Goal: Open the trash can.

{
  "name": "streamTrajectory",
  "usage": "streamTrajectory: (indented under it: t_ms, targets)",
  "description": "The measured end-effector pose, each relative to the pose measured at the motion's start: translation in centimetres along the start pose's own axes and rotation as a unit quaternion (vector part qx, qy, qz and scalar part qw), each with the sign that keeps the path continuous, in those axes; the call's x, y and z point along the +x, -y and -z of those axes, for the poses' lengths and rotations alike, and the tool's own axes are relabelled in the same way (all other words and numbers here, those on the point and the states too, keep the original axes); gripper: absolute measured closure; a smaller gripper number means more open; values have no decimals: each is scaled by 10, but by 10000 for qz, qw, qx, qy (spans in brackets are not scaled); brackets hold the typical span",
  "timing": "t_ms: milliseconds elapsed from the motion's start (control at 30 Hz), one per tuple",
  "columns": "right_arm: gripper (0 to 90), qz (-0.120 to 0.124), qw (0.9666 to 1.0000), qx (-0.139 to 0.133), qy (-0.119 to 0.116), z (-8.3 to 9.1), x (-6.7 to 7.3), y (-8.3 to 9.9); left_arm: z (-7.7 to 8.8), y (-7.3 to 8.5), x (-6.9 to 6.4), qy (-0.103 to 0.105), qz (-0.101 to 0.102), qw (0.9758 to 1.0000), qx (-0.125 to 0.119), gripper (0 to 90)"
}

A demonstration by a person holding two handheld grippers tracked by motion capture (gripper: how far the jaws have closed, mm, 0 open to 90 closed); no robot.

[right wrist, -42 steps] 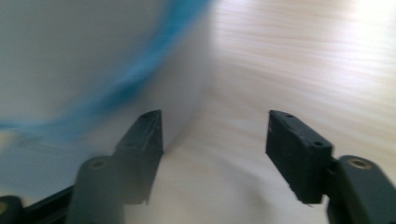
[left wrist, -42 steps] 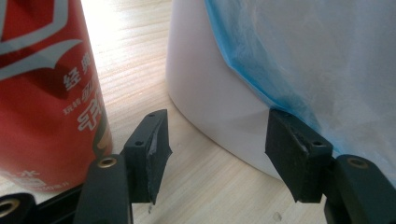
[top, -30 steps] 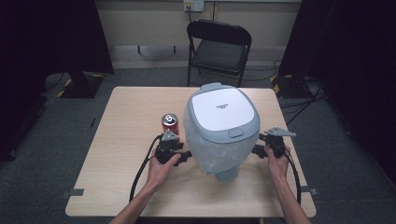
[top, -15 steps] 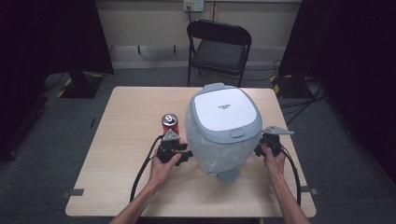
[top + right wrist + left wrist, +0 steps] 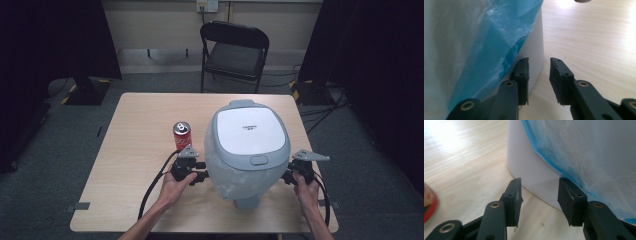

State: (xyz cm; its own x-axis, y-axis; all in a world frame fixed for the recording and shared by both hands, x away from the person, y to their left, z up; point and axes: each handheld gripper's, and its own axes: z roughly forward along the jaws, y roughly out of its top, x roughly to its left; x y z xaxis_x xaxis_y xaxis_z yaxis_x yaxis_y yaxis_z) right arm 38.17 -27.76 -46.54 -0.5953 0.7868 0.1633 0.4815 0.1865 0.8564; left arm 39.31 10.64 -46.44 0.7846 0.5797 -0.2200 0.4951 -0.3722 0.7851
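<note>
A large white and grey lidded appliance [image 5: 247, 135] stands on the wooden table [image 5: 140, 125], its lower body wrapped in bluish plastic film [image 5: 586, 152]. My left gripper [image 5: 201, 176] lies at its left flank. In the left gripper view its jaws [image 5: 540, 181] have just been closing and stand apart, with nothing pressed between them and the white base [image 5: 529, 170] just beyond. My right gripper [image 5: 287, 177] lies at the right flank. Its jaws [image 5: 539, 60] show a narrow empty gap, the left one against the base [image 5: 536, 47] below the film [image 5: 486, 50].
A red soda can [image 5: 181, 135] stands upright just left of the appliance, behind my left gripper, and its edge shows in the left gripper view [image 5: 429, 200]. A black folding chair [image 5: 235, 50] stands beyond the table's far edge. Cables trail from both grippers toward the near edge.
My right hand has shifted toward the table's near edge and slightly outward along the appliance's side. The left hand, the can and the appliance have stayed in place.
</note>
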Motion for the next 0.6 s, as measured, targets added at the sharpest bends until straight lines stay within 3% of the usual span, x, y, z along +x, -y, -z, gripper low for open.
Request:
streamTrajectory:
  t_ms: [33,100,233,333,600]
  targets:
    - [685,0,10000,0,0,0,0,0,0,0,0,0,0,10000,0,529]
    - [656,249,9992,78,293,10,10,3,0,3,-4,61,-20,10000,-35,520]
    - [686,189,9984,116,519,15,20,6,0,2,-4,31,-136,9999,-24,503]
    - [707,235,9978,167,592,16,25,6,1,3,-3,20,-170,9999,-21,494]
    - [679,217,9982,212,516,15,33,6,7,6,2,-34,-145,9999,-6,480]
